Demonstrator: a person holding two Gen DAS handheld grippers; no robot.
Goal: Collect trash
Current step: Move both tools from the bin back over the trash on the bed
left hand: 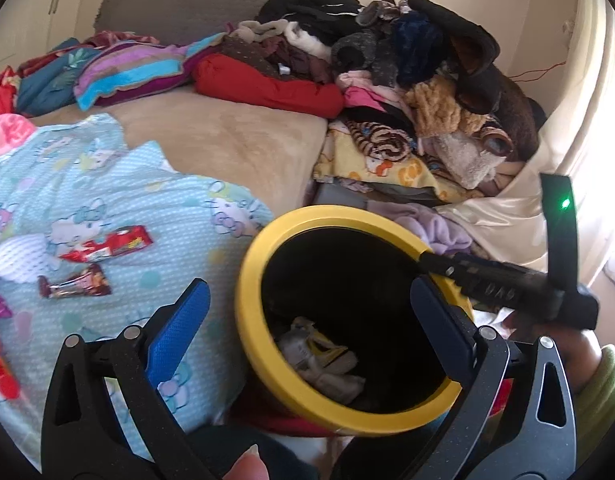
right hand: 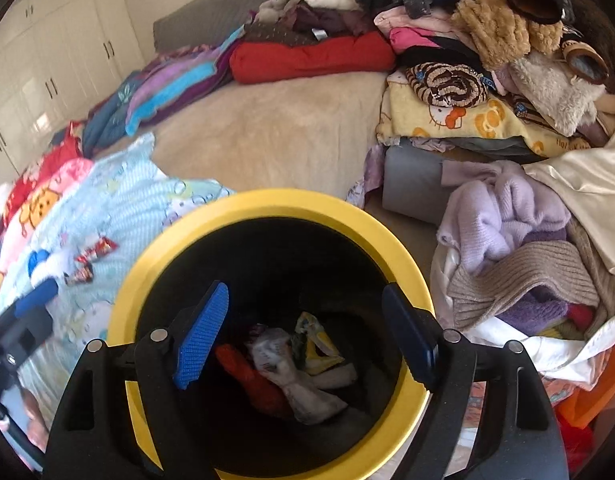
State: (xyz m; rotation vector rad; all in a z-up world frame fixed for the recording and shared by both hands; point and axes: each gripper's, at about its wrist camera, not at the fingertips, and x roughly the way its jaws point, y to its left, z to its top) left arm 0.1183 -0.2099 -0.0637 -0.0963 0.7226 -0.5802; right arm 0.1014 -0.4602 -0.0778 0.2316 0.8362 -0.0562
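Note:
A black bin with a yellow rim (left hand: 259, 248) (right hand: 267, 200) stands at the bed's near edge. Crumpled wrappers (left hand: 323, 364) (right hand: 299, 364) lie at its bottom. My right gripper (right hand: 307, 332) is open and empty, its jaws directly above the bin mouth; it also shows in the left wrist view (left hand: 439, 264) over the bin's far right rim. My left gripper (left hand: 307, 328) is open and empty, spread across the bin's left rim. Red snack wrappers (left hand: 111, 244) (left hand: 75, 282) (right hand: 93, 254) lie on the light blue blanket (left hand: 107, 184) left of the bin.
A tall heap of clothes (left hand: 407, 72) (right hand: 467, 40) covers the far right of the beige bed (left hand: 235, 136). Folded bedding (left hand: 131, 68) lies at the back left. A lilac sweater (right hand: 503, 212) and knitwear sit right of the bin. White wardrobes (right hand: 47, 64) stand behind.

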